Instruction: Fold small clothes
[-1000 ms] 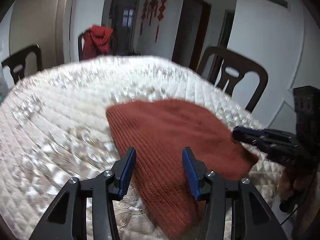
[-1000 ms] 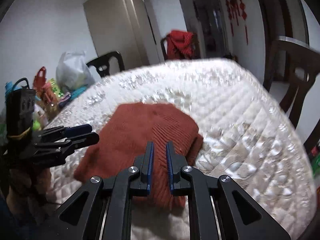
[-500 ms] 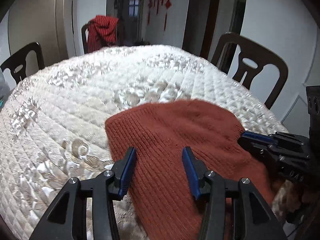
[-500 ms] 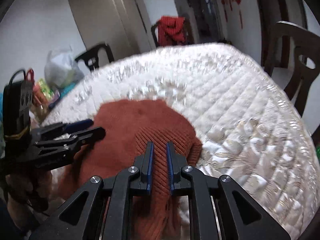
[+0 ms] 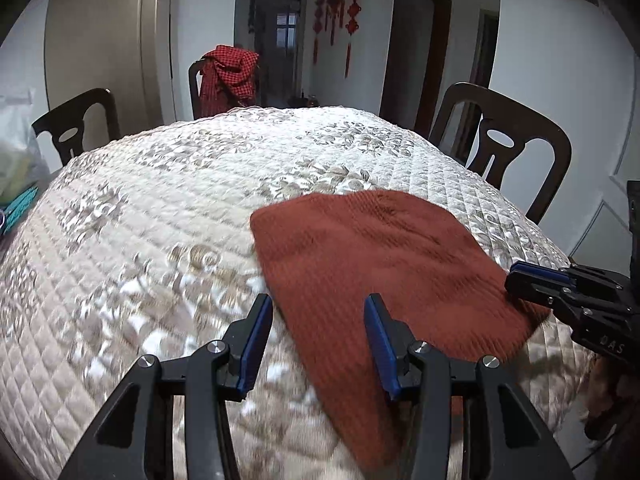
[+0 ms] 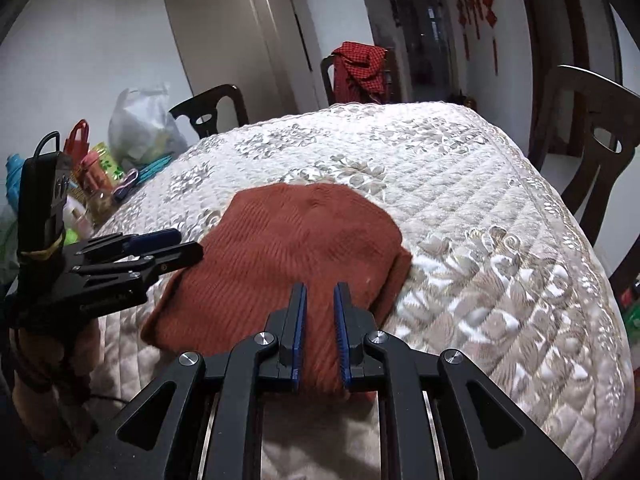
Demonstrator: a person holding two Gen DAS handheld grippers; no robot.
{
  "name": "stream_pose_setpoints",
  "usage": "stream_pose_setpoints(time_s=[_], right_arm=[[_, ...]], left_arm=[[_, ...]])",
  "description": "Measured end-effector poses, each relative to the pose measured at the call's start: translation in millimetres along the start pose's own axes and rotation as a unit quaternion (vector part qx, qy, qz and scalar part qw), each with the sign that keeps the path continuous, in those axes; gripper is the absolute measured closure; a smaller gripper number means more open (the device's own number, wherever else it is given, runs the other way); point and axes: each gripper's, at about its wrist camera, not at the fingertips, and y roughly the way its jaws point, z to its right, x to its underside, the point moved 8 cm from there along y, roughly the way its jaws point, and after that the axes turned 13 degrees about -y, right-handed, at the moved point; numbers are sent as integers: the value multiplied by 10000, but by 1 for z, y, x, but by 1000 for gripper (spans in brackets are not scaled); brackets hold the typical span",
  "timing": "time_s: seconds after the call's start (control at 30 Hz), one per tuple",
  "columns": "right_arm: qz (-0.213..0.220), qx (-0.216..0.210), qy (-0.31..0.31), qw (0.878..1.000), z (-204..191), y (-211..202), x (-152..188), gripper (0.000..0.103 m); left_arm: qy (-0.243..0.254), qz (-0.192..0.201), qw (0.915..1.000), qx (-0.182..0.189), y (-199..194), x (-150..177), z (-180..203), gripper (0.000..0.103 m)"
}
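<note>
A white plastic bag (image 6: 140,128) is standing at the table's far left edge, bulging with something pale green that cannot be made out; beside it a red handled bag (image 6: 78,142) and a clutter of small bottles (image 6: 94,184) are crowding the corner. The rust-red knitted garment (image 5: 384,264) is lying flat on the quilted floral tablecloth (image 5: 160,208), near the table's front edge, with part of it drooping over that edge.

The left gripper (image 5: 318,326) is pointing down at the cloth with its blue-padded jaws standing moderately apart; the garment's left edge is lying under the gap, untouched by either pad. The right gripper (image 6: 319,312) is tilting down over the garment's near right part, its jaws narrow with a slim gap and nothing pinched; whether the pads are brushing the knit cannot be told.

The right wrist view is showing the bag and clutter, plus a hand (image 6: 48,364) gripping the left tool; the left wrist view is showing hanging red knot ornaments (image 5: 336,4) beside a doorway. Both are showing a red checked cloth (image 5: 228,76) draped over a far chair (image 5: 196,88).
</note>
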Motion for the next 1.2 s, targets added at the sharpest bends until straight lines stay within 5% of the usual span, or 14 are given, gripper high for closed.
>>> stream_pose_setpoints(time_s=[0.7,0.77,0.9,1.2], right_arm=[[-80,-128,171,9997,4,11,12,88],[-58,-196,279,9994,6,8,10,85],[64,-333,572,9978,12,4,5,60],[8,-704,1202,9902,31,21,3,60]], left_arm=[[-38,32,10000,16,6,12,-4,52],[-68,8,10000,42,6,11,-5,51],[-246,-43,9995,211,3,5,-6,52],[-832,-286,9937,688,16,-3,-11,52]])
